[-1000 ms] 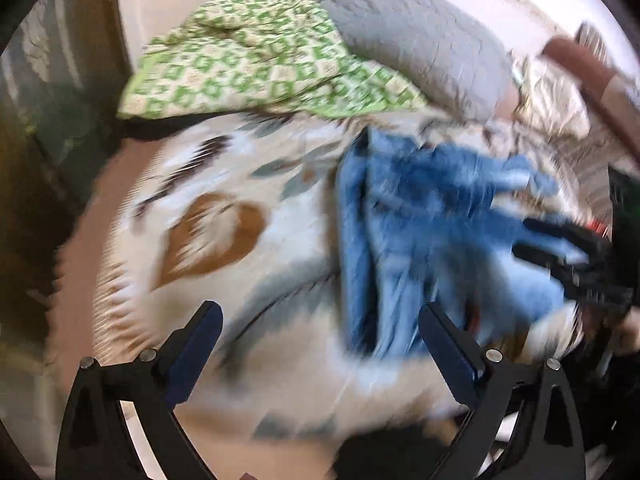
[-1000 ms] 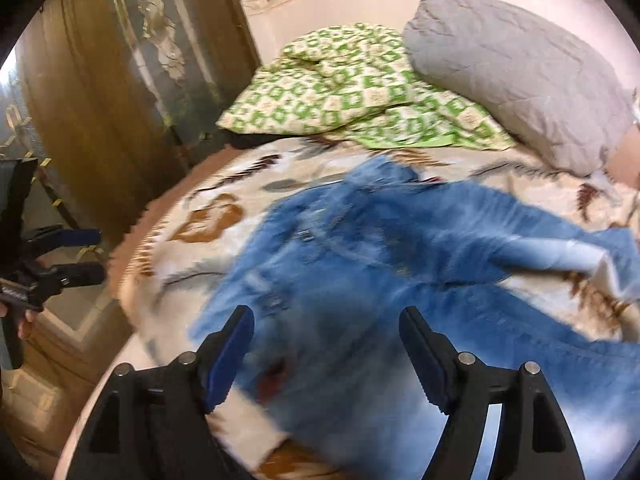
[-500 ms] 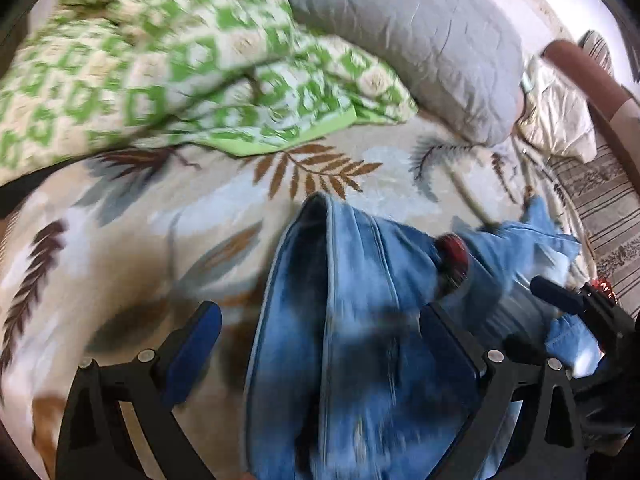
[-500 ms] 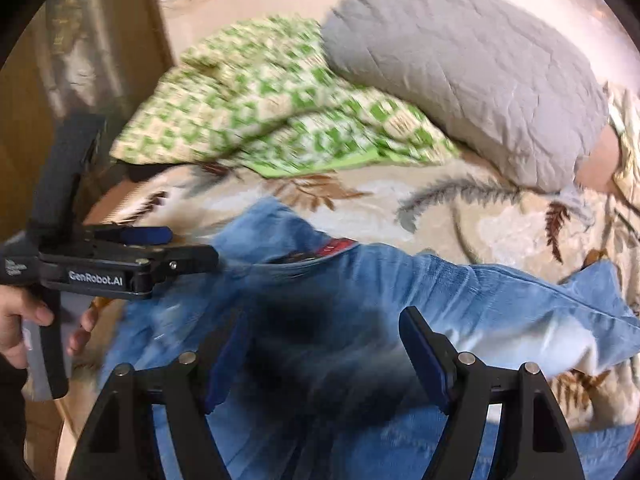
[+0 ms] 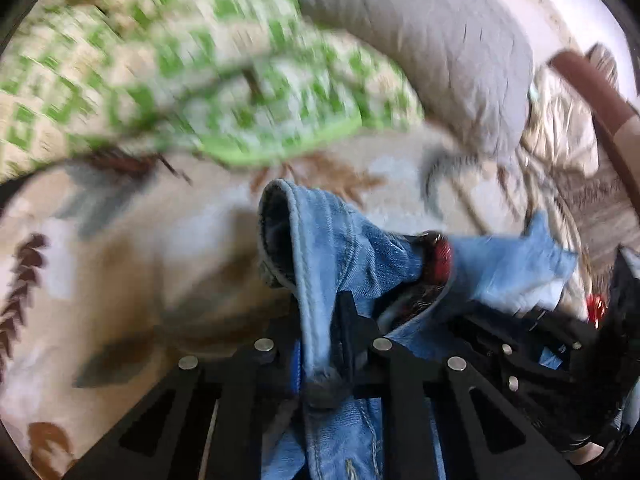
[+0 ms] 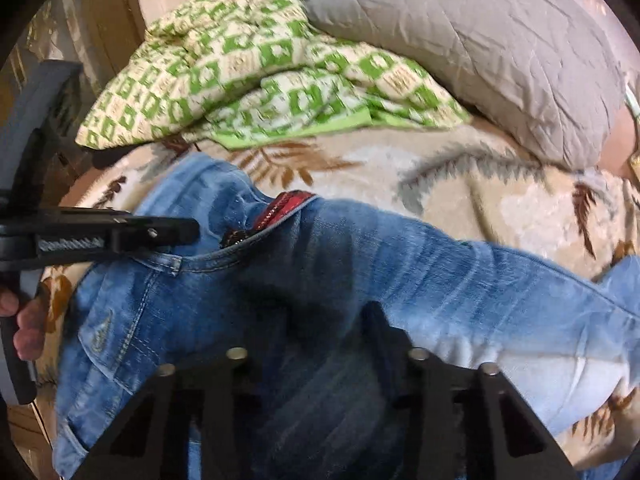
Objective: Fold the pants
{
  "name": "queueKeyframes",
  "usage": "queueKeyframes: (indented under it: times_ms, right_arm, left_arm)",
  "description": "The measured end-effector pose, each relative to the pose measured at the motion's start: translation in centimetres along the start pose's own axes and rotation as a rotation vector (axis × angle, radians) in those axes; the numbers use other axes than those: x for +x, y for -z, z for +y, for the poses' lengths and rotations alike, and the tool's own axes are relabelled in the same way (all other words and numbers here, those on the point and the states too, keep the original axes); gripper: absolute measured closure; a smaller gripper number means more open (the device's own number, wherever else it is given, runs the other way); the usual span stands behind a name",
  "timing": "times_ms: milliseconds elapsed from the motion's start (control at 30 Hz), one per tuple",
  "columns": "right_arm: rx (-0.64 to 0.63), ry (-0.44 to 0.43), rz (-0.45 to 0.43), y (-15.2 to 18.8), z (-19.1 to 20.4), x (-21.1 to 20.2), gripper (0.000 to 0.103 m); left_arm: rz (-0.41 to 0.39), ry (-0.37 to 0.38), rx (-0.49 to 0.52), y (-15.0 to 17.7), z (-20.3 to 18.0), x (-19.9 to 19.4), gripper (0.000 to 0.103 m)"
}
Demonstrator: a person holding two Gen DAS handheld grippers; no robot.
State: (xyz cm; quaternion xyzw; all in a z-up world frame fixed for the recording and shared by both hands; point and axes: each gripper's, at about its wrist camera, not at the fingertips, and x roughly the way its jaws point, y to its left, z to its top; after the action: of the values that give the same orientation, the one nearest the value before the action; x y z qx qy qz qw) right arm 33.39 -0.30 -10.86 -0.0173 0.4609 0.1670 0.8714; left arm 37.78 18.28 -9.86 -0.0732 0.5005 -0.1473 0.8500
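The jeans [image 6: 360, 288] lay spread and rumpled across the leaf-patterned bedspread [image 6: 460, 184], just below the green checked quilt [image 6: 260, 76] and the grey pillow [image 6: 480, 40], with one leg trailing off to the right. Nothing had been folded yet; this looked like the very start, the first grab at the top end of the jeans. The left gripper [image 5: 320, 344] had just been closing, and its jaws now pinched a raised seam of denim near the waistband. The right gripper [image 6: 320, 344] had just been closing too, its jaws drawn nearly together on the denim below it; it seemed to hold a bunch of cloth, though shadow hid the contact. Still to do, by my reckoning: lift and straighten, lay one leg over the other, then fold lengthwise.
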Motion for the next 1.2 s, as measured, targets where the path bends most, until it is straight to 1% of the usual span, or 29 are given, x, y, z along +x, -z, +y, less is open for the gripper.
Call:
queueKeyframes:
  times_ms: [33,67,133,167,200,267,300,333,367,400,433,467,500,567,633,700,767,833,867,933,1000,1033,1100,1133,1200]
  right_arm:
    - [-0.002,-0.035,-0.01,-0.5,0.4,-0.1,0.093]
    - [-0.006,-0.049,-0.028,-1.1,1.0,-0.3,0.093]
    - [-0.031,-0.04,-0.05,-2.0,2.4,-0.1,0.093]
    - [-0.039,-0.042,-0.043,-2.4,2.9,0.5,0.091]
    - [-0.045,-0.042,-0.008,-2.8,3.4,1.5,0.091]
    - [-0.041,-0.013,0.048,-3.0,3.8,2.9,0.091]
    - [-0.041,-0.006,0.06,-3.1,3.8,3.2,0.09]
    - [-0.048,-0.011,0.067,-3.1,3.8,3.3,0.09]
    - [-0.049,-0.005,0.066,-3.0,3.7,3.0,0.088]
    - [-0.046,-0.005,0.058,-2.9,3.4,2.6,0.08]
    - [-0.04,-0.011,0.046,-2.9,3.0,1.9,0.071]
    - [-0.028,-0.011,0.039,-2.8,2.4,1.1,0.039]
    - [-0.01,-0.012,0.022,-2.5,1.7,0.1,0.015]
    - [0.029,-0.006,-0.051,-1.7,-0.1,-2.6,0.014]
    - [0.041,-0.01,-0.086,-0.9,-1.9,-5.4,0.014]
    - [0.075,-0.022,-0.122,0.5,-4.2,-8.1,0.014]
    - [0.118,-0.02,-0.139,2.3,-7.5,-10.6,0.014]
    - [0.158,-0.014,-0.15,4.4,-11.3,-12.7,0.014]
    - [0.18,0.003,-0.148,5.3,-13.3,-13.4,0.014]
    - [0.231,0.028,-0.142,7.2,-18.0,-14.9,0.014]
    - [0.279,0.048,-0.135,8.3,-22.5,-15.9,0.014]
    - [0.293,0.06,-0.13,8.7,-24.7,-16.3,0.014]
    - [0.306,0.107,-0.118,9.1,-28.7,-16.6,0.014]
    - [0.3,0.114,-0.109,9.1,-30.4,-16.4,0.014]
    - [0.278,0.111,-0.083,8.8,-32.5,-15.8,0.014]
  left_arm:
    - [-0.033,-0.001,-0.013,-0.1,0.4,-1.2,0.087]
    - [-0.057,-0.021,-0.022,-0.1,0.7,-2.2,0.094]
    - [-0.079,-0.074,-0.019,0.1,1.3,-3.0,0.094]
    - [-0.054,-0.104,-0.031,0.3,1.9,-2.4,0.094]
    - [-0.029,-0.122,-0.044,0.4,2.4,-1.8,0.094]
    - [0.019,-0.176,-0.049,0.9,3.2,0.0,0.093]
    - [0.043,-0.187,-0.059,1.2,3.5,1.0,0.093]
    - [0.057,-0.194,-0.07,1.4,3.7,1.6,0.088]
    - [0.057,-0.209,-0.067,1.6,3.8,2.2,0.082]
    - [0.05,-0.216,-0.056,1.7,3.8,2.3,0.066]
    - [0.043,-0.237,-0.043,1.7,3.6,2.3,0.036]
    - [0.026,-0.271,-0.041,1.6,3.4,1.9,0.019]
    - [0.002,-0.283,-0.043,1.7,3.3,1.4,0.0]
    - [-0.054,-0.253,-0.038,2.0,2.3,-0.5,0.0]
    - [-0.093,-0.246,-0.016,1.9,1.1,-1.9,0.0]
    - [-0.135,-0.239,0.039,1.7,-1.7,-3.1,0.0]
    - [-0.152,-0.206,0.092,2.0,-4.6,-4.1,0.0]
    - [-0.154,-0.141,0.141,2.4,-8.3,-4.5,0.0]
    - [-0.149,-0.119,0.156,2.7,-9.8,-4.5,0.0]
    - [-0.131,-0.054,0.182,3.2,-13.2,-3.8,0.0]
    - [-0.102,0.014,0.199,3.7,-17.0,-2.3,0.0]
    - [-0.092,0.033,0.204,3.9,-18.3,-1.6,0.0]
    - [-0.068,0.039,0.235,3.8,-21.9,0.6,0.0]
    - [-0.057,0.021,0.258,3.7,-23.8,2.0,0.0]
    - [-0.044,0.01,0.304,3.3,-27.0,3.8,0.0]
